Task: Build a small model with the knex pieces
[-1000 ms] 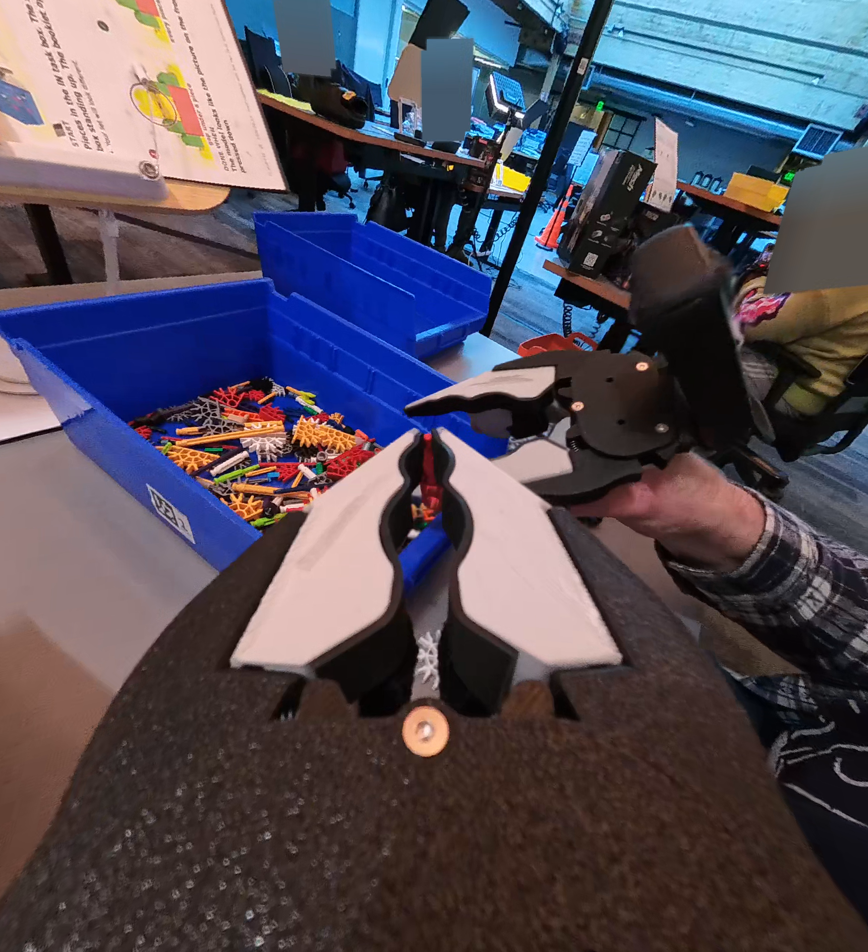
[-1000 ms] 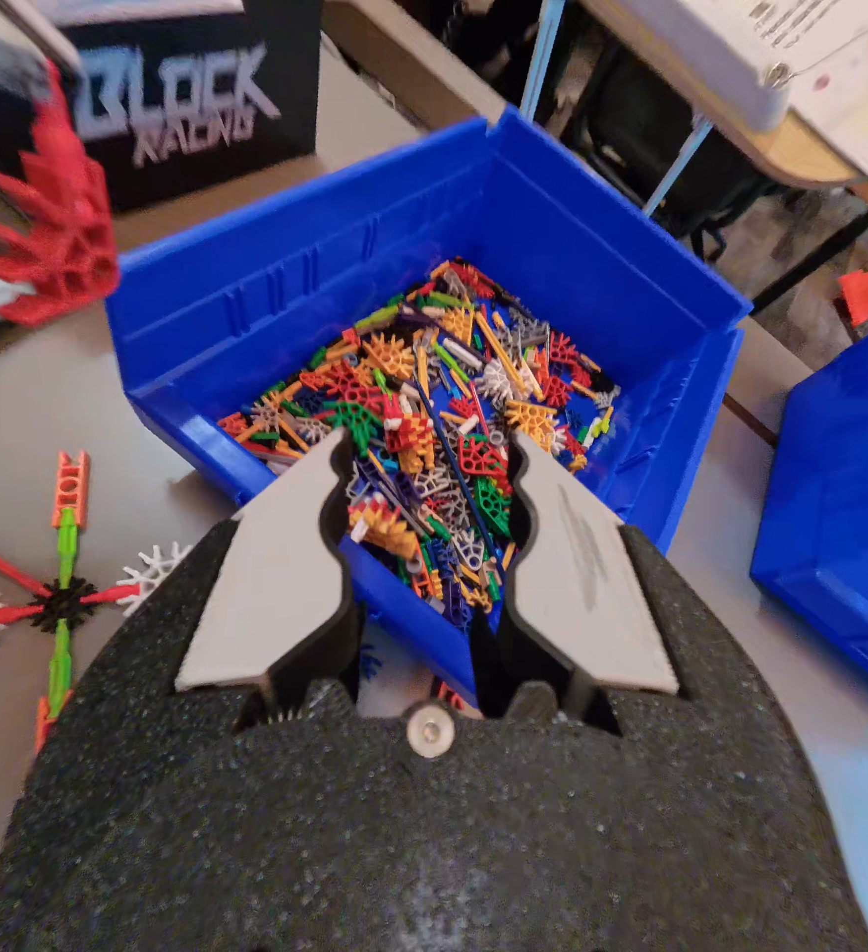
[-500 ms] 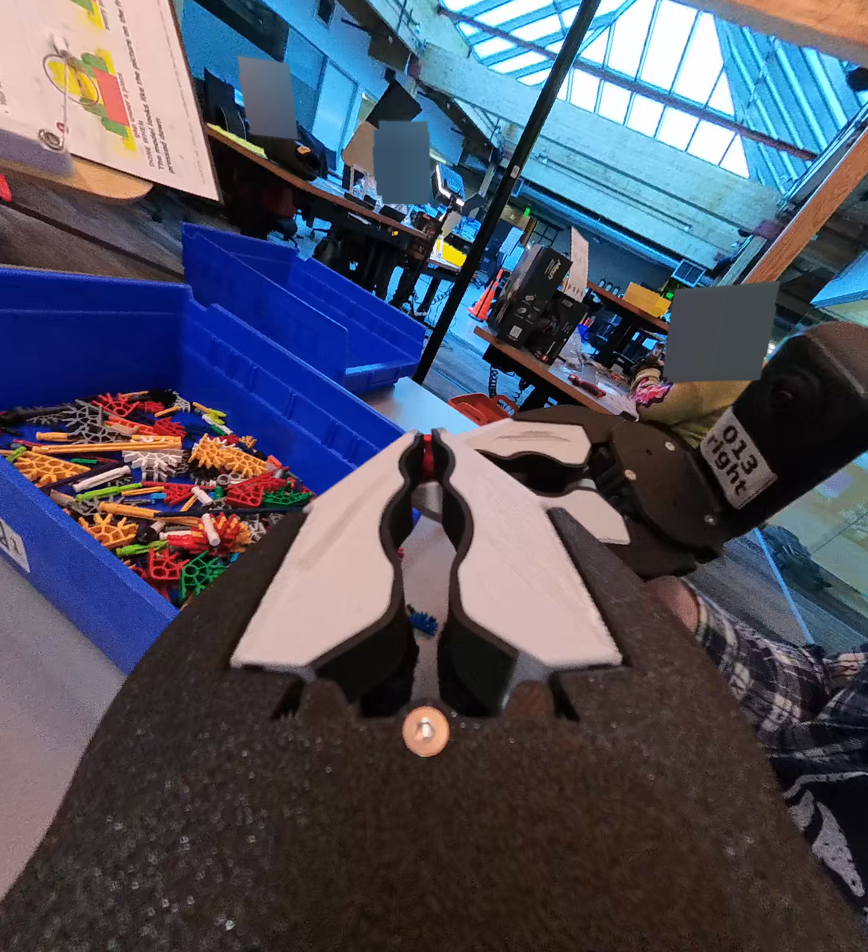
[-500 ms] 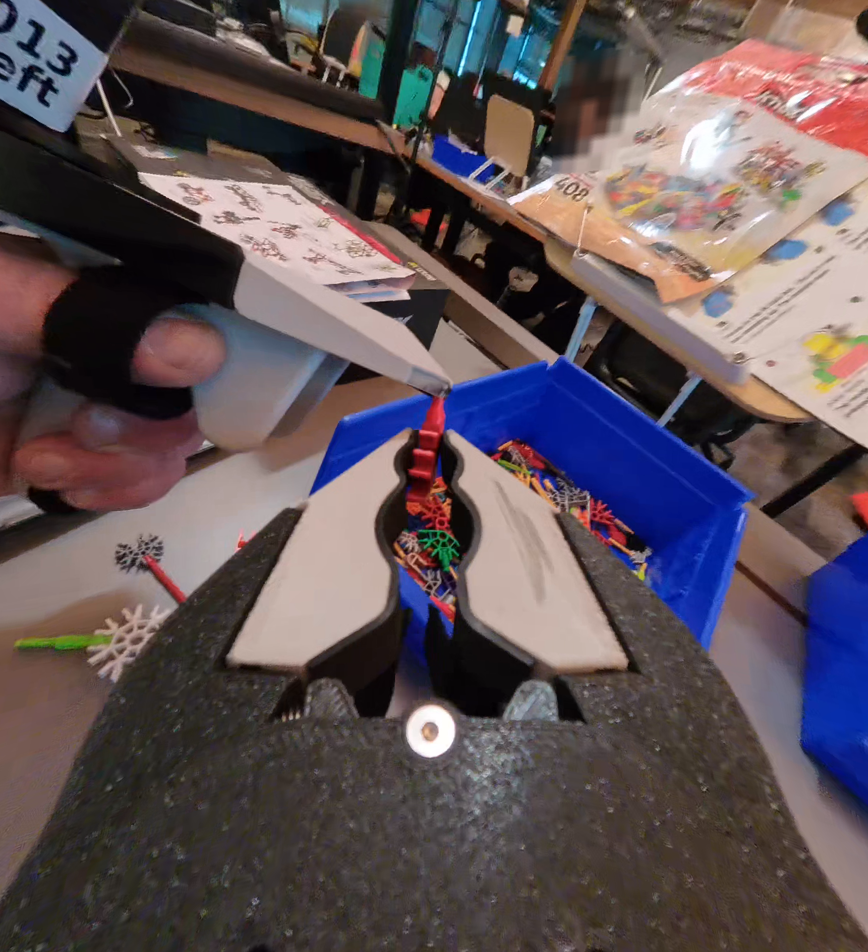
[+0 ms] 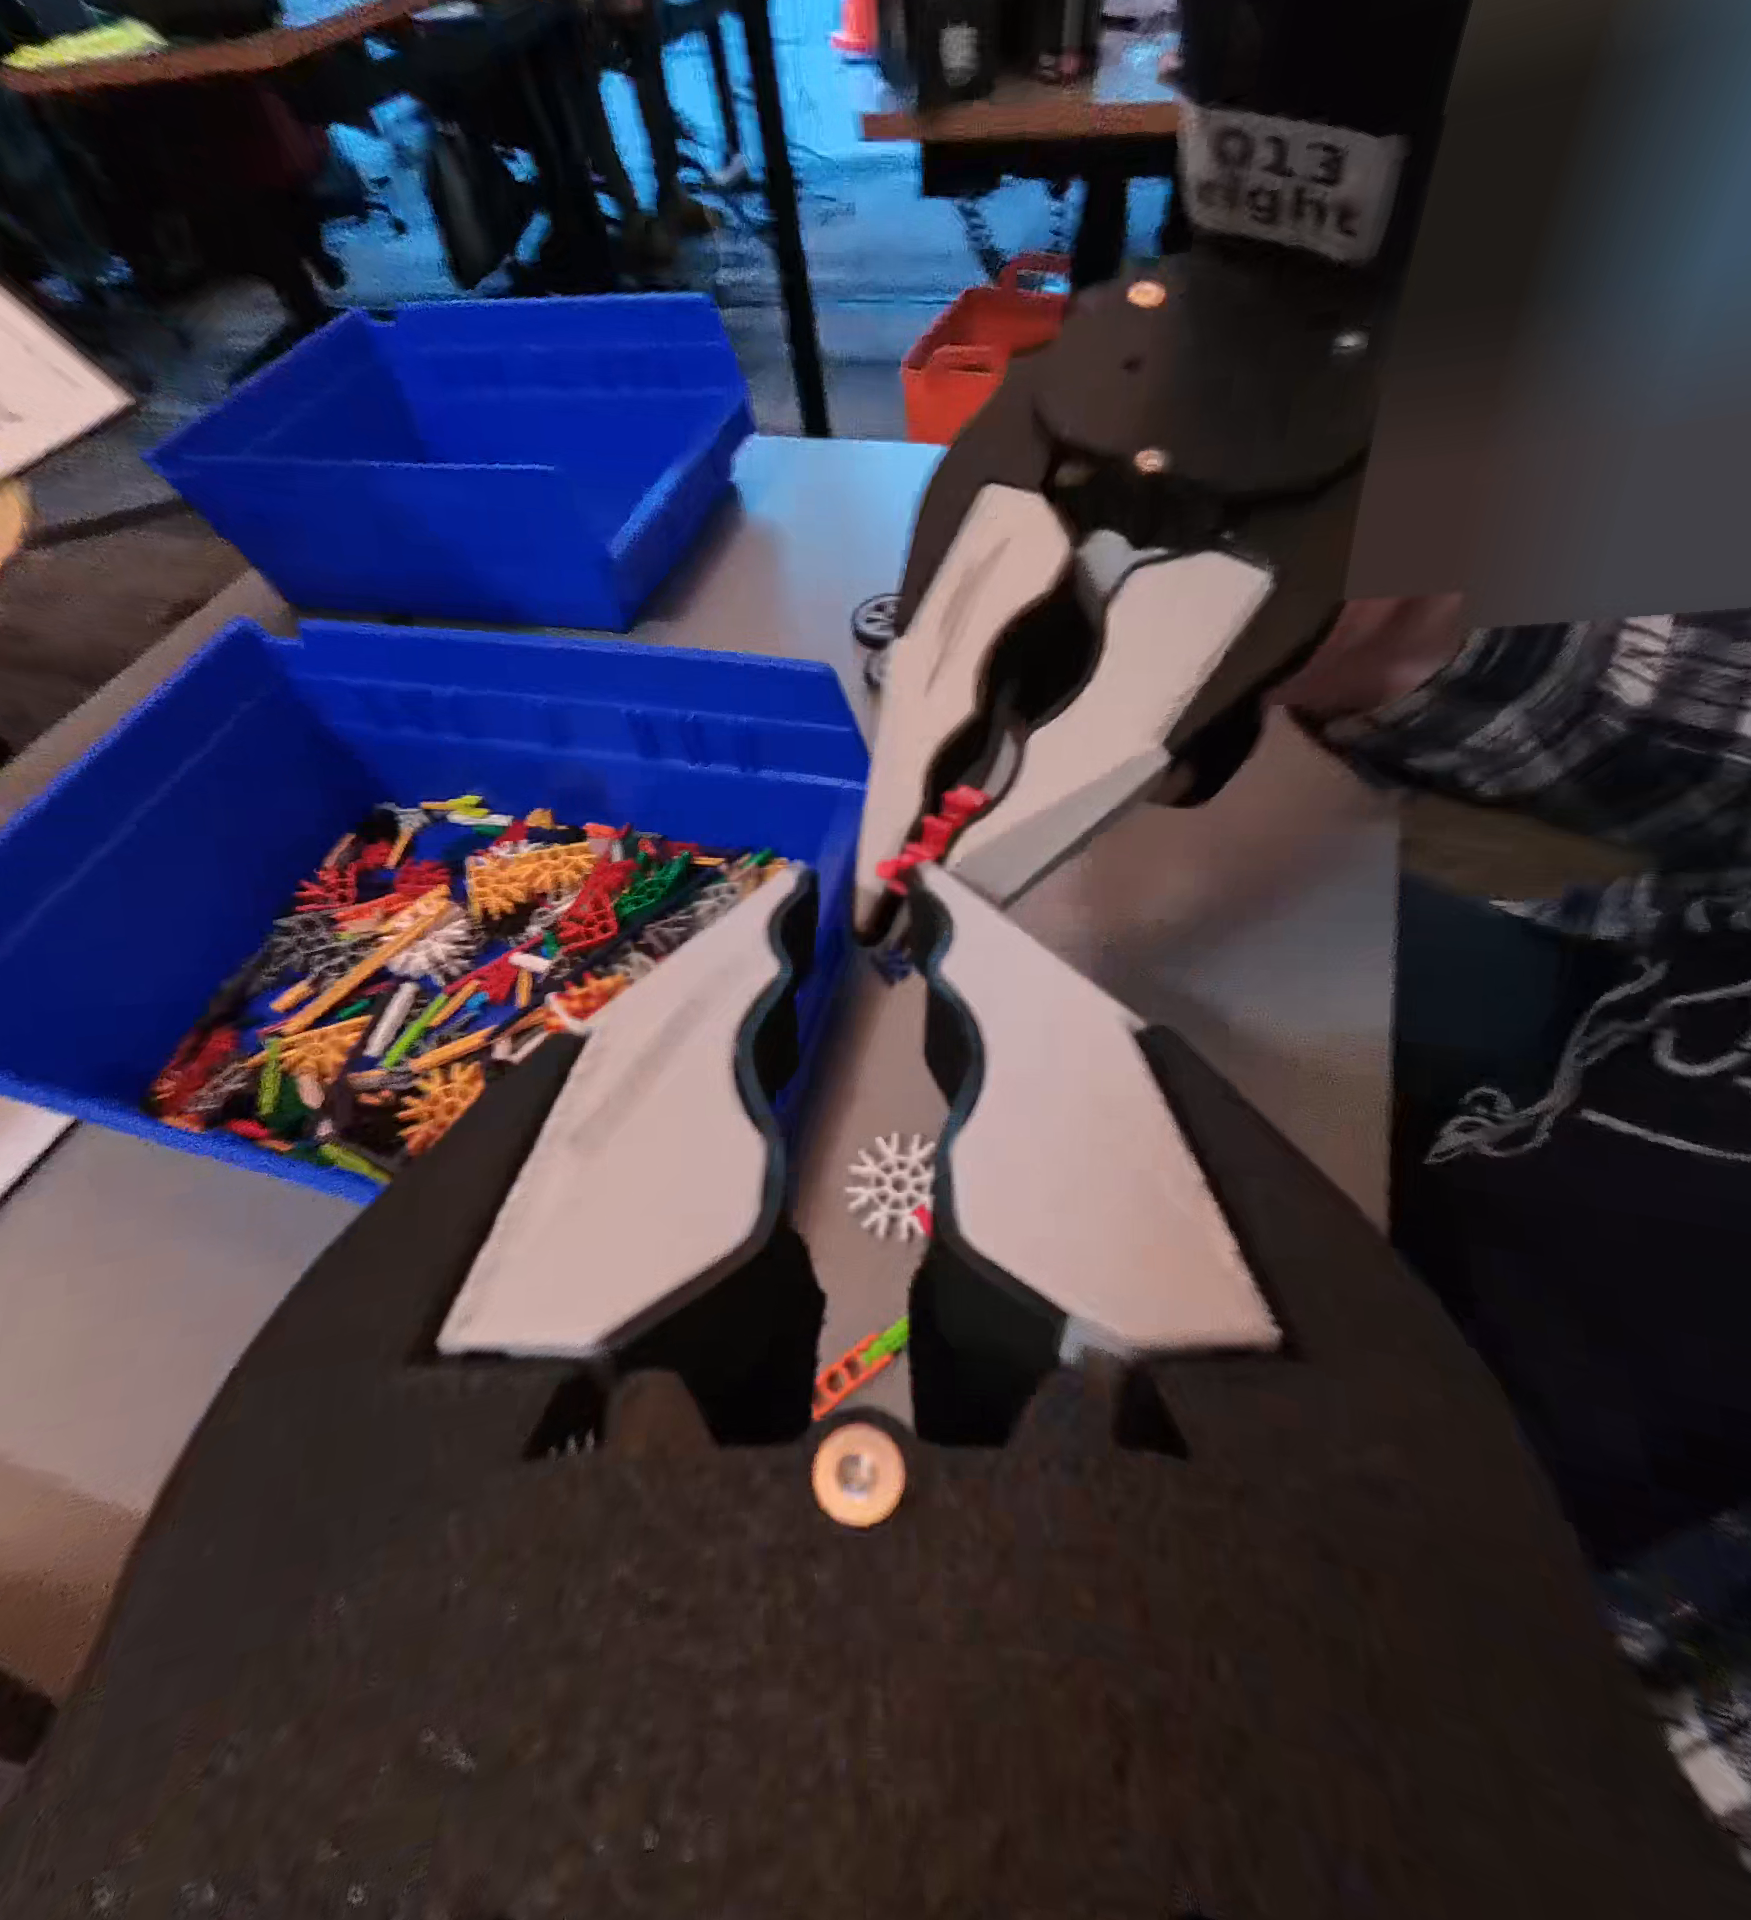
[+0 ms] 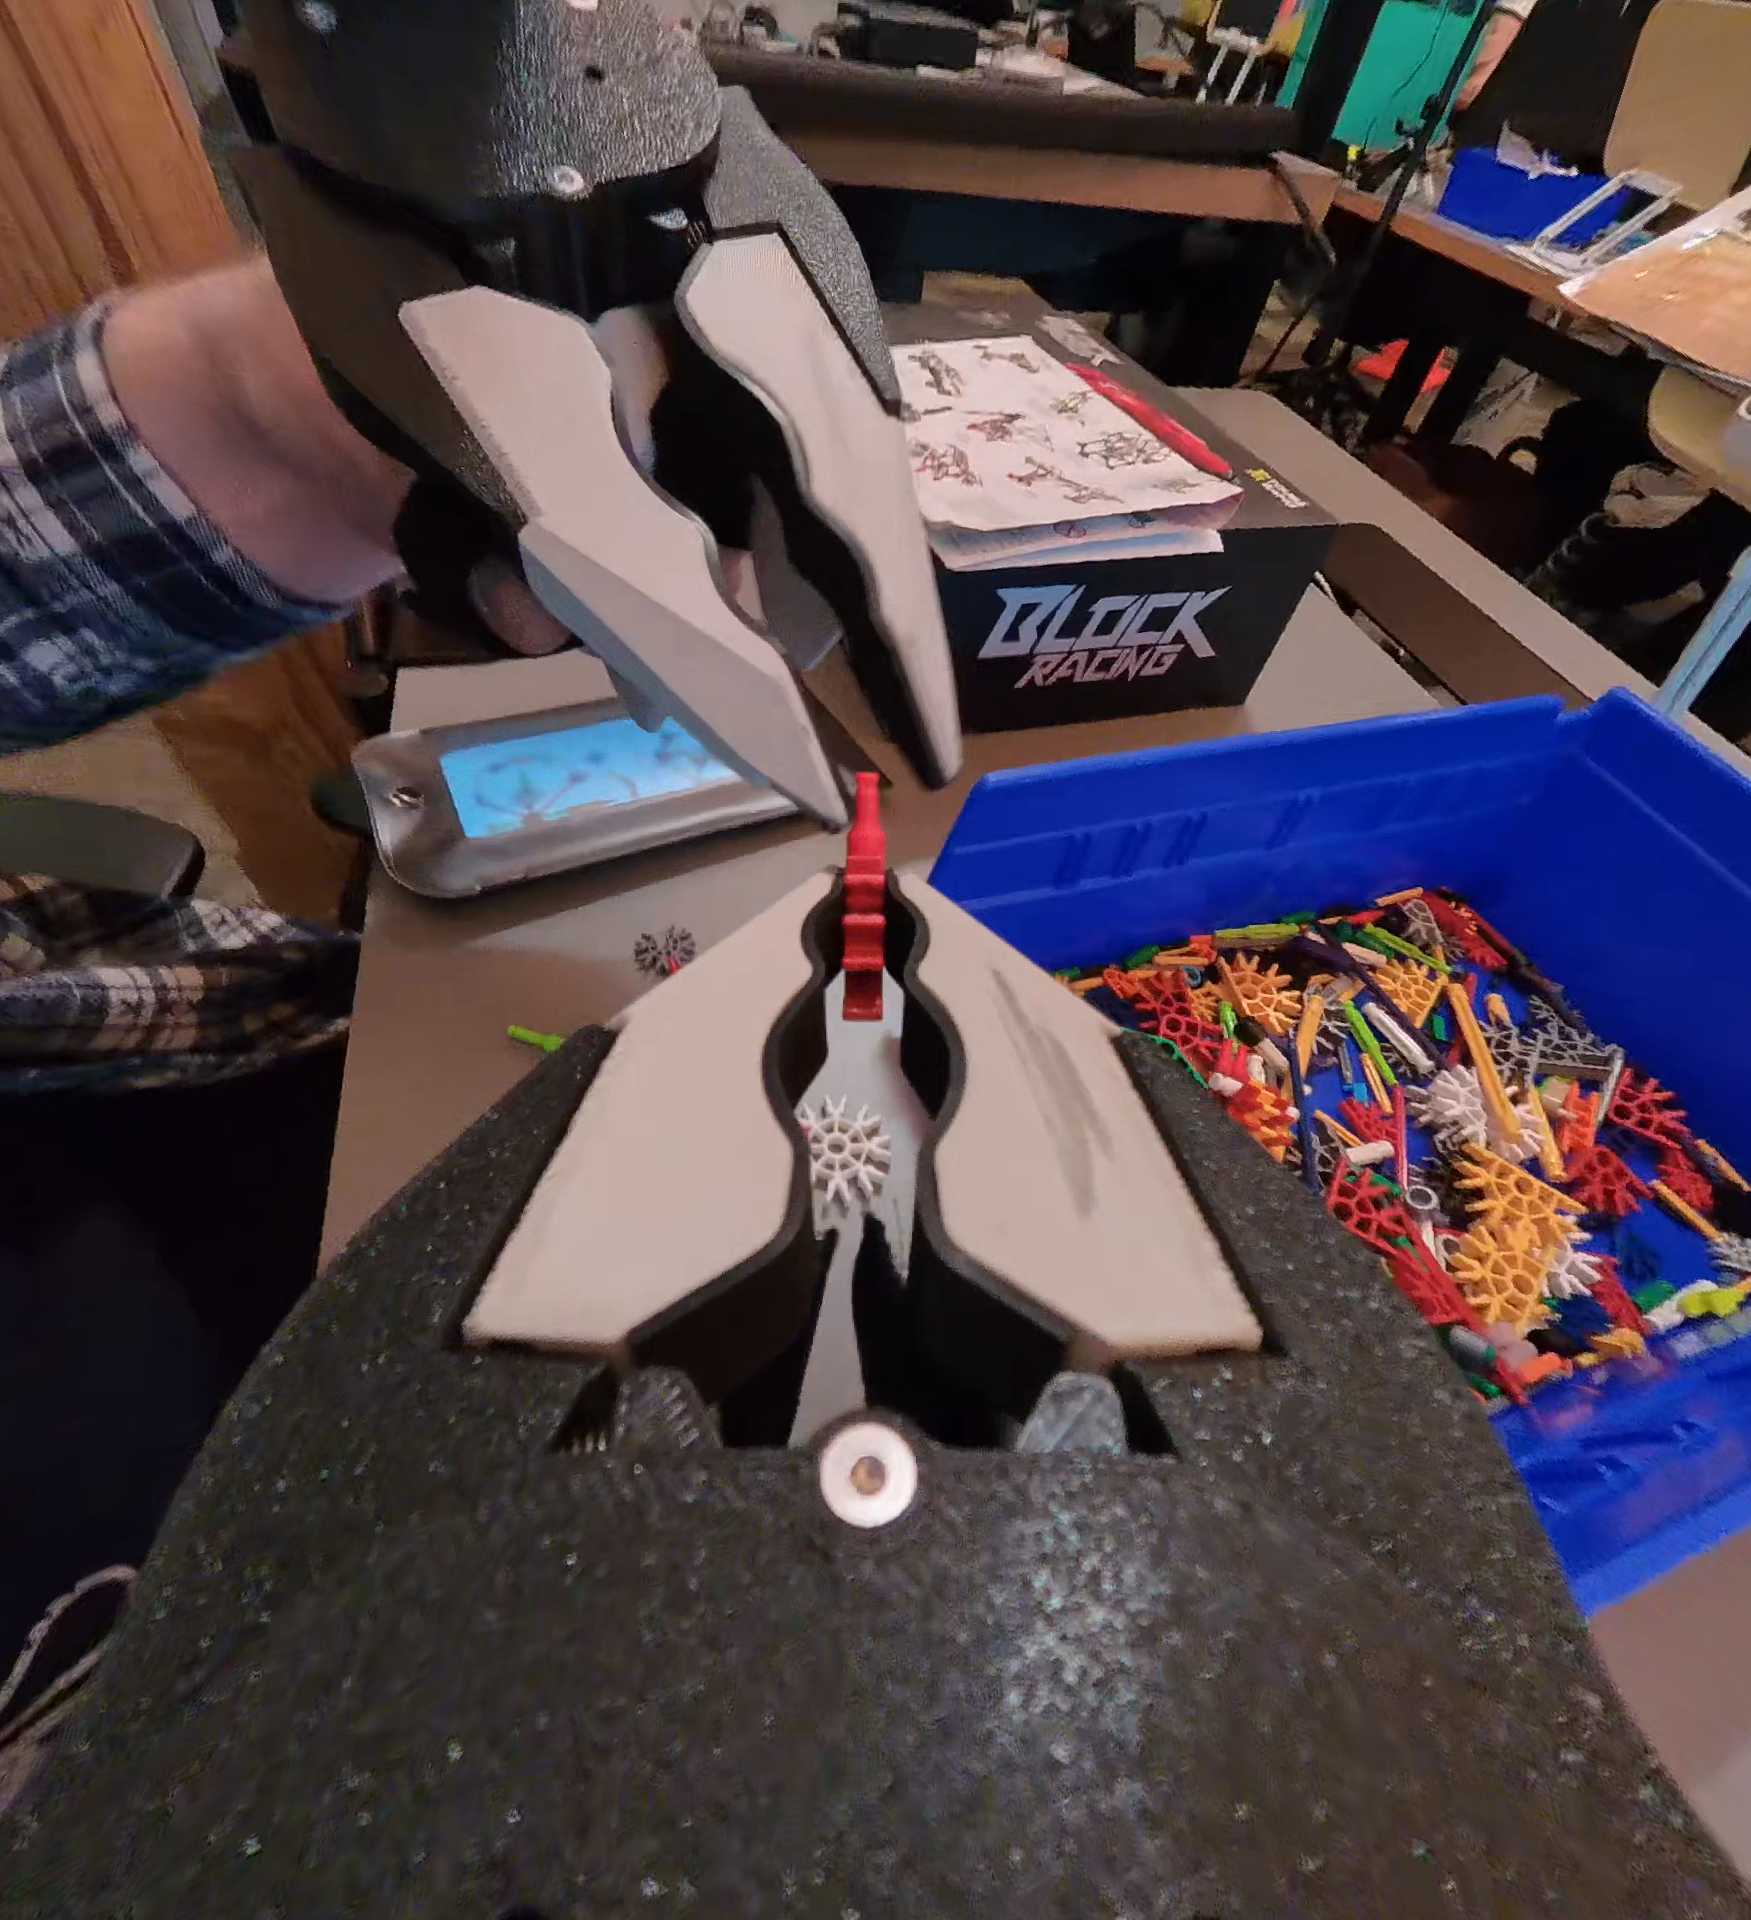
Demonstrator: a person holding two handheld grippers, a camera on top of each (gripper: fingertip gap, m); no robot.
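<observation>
Right gripper point(image 6: 866, 883): nearly closed, pinching a red rod point(image 6: 863, 914) at the tips; the rod stands up past the tips, its free end pointing at the left gripper. Left gripper point(image 6: 886, 800): jaws parted, holding nothing, tips just beside the rod's free end and seemingly not touching it. In the left wrist view the left gripper point(image 5: 855, 904) again shows its tips apart, with the right gripper point(image 5: 886, 883) slanting down toward them, rod point(image 5: 928, 831) between its fingers. Filled bin point(image 6: 1266, 821): blue, heaped with coloured rods and connectors, right of the rod in the right wrist view. Second bin point(image 5: 455, 499): blue, beyond the filled bin, contents not visible. White connector point(image 6: 850, 1148): snowflake-shaped, flat on the table point(image 6: 455, 997) under the rod, seen through the gripper gap. Green and orange piece point(image 5: 860, 1361): on the table near the connector. Black box point(image 6: 1110, 623) and a tablet-like sleeve point(image 6: 580, 779): beyond the rod. Hazards, as judged: the hold is shallow and at the tips, so a knock from the left gripper could twist the rod or drop it onto the table or into the filled bin, where it would be lost among like pieces; closing off-centre could pry it loose.
</observation>
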